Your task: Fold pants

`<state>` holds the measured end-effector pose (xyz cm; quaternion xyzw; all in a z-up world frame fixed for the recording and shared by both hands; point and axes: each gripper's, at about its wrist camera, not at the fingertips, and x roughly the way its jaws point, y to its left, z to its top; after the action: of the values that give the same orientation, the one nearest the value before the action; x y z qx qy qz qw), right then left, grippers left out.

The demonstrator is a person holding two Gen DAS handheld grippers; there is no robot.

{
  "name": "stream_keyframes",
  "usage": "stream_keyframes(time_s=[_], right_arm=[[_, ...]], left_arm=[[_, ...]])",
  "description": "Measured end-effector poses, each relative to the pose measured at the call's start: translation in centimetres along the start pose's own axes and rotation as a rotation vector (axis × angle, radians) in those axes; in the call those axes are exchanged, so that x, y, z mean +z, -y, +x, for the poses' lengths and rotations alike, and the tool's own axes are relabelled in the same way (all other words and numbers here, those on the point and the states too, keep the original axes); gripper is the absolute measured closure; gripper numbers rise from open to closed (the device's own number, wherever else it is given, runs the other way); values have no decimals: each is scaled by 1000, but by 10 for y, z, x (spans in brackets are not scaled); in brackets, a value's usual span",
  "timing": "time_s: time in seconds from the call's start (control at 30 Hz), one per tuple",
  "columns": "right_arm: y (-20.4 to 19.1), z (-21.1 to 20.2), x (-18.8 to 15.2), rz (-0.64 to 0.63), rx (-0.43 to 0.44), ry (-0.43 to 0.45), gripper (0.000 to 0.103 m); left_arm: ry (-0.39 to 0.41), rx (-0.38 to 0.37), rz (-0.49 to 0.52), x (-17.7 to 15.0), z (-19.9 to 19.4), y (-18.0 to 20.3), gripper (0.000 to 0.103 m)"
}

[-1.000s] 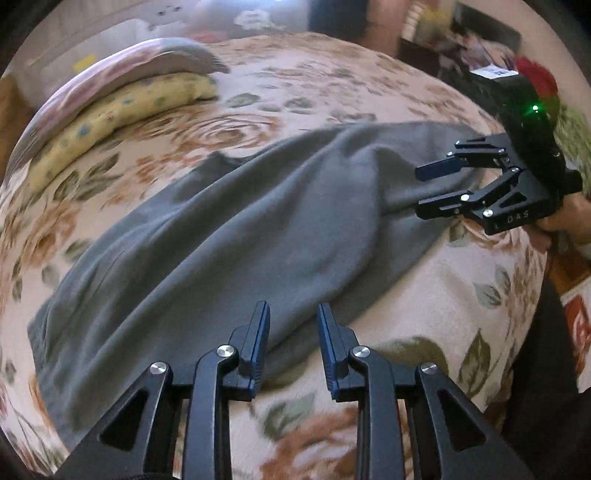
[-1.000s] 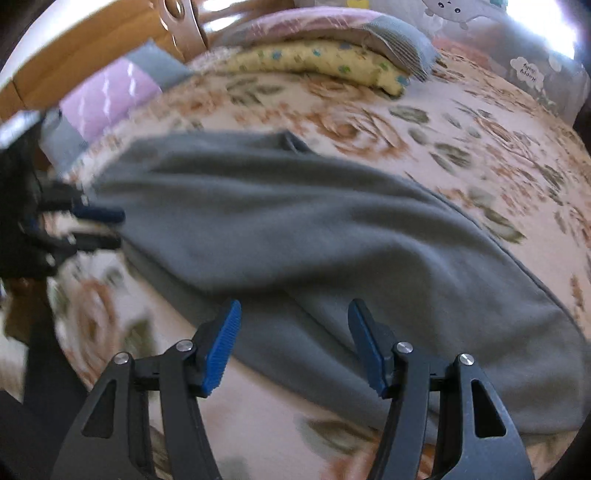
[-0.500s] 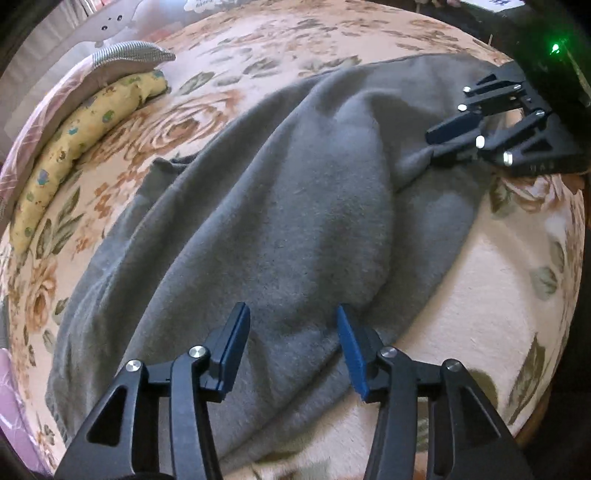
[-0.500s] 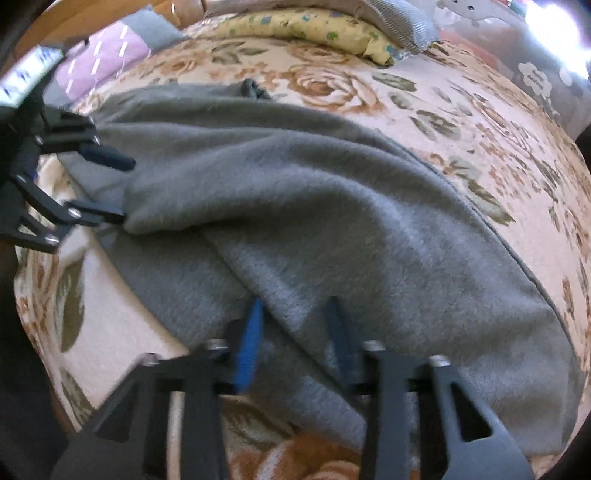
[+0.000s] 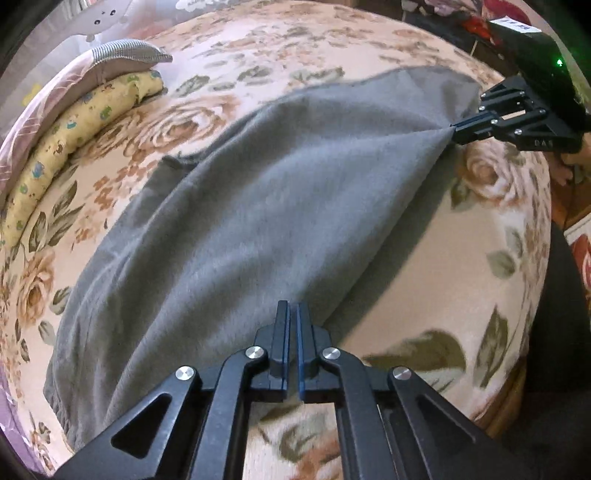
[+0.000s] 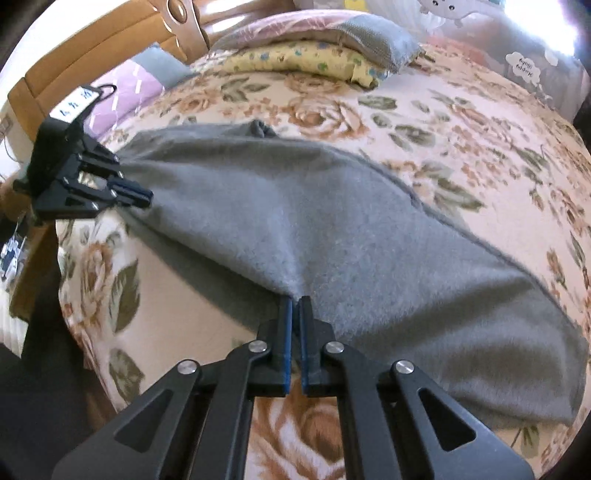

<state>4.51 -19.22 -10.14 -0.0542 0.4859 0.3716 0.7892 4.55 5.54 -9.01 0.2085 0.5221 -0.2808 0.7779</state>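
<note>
Left wrist view: left claw (image 5: 290,314) pinched narrow on the near edge of the grey pants (image 5: 258,206), lifting a fold off the floral bed cover (image 5: 461,258); farther right the right claw (image 5: 456,133) is clamped on another edge point, fabric pulled taut between the two. Right wrist view: right claw (image 6: 294,308) closed tight on the pants (image 6: 332,229) hem nearest the lens, left claw (image 6: 142,195) gripping cloth at far left, the rest of the pants spread flat across the bed. Beyond, yellow pillow (image 6: 306,61) and grey-pink pillow (image 6: 332,31) stacked by the wooden headboard (image 6: 92,48).
</note>
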Motion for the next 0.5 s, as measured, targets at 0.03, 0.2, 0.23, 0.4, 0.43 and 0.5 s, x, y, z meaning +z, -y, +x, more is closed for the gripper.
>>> stream_keyframes(time_s=[0.03,0.2,0.23,0.4,0.43,0.5], right_arm=[[0,6,-4,7,8,-16,99],[1,31,-18,22,-3,-56,99],[2,30,-19,36,3,-50,99],[3,13,-16,70,24,-1,99],[3,10,-16,73,27,4,99],[2,6,-15,77,31,10,99]], left_arm=[[-19,4,-1,-3,5,1,102],[-4,16,19,-6,5,10,99],[9,22,30,-6,2,13,96],[37,41,58,7,4,25,64],[37,43,58,12,8,26,64],[33,33,63,19,17,22,62]])
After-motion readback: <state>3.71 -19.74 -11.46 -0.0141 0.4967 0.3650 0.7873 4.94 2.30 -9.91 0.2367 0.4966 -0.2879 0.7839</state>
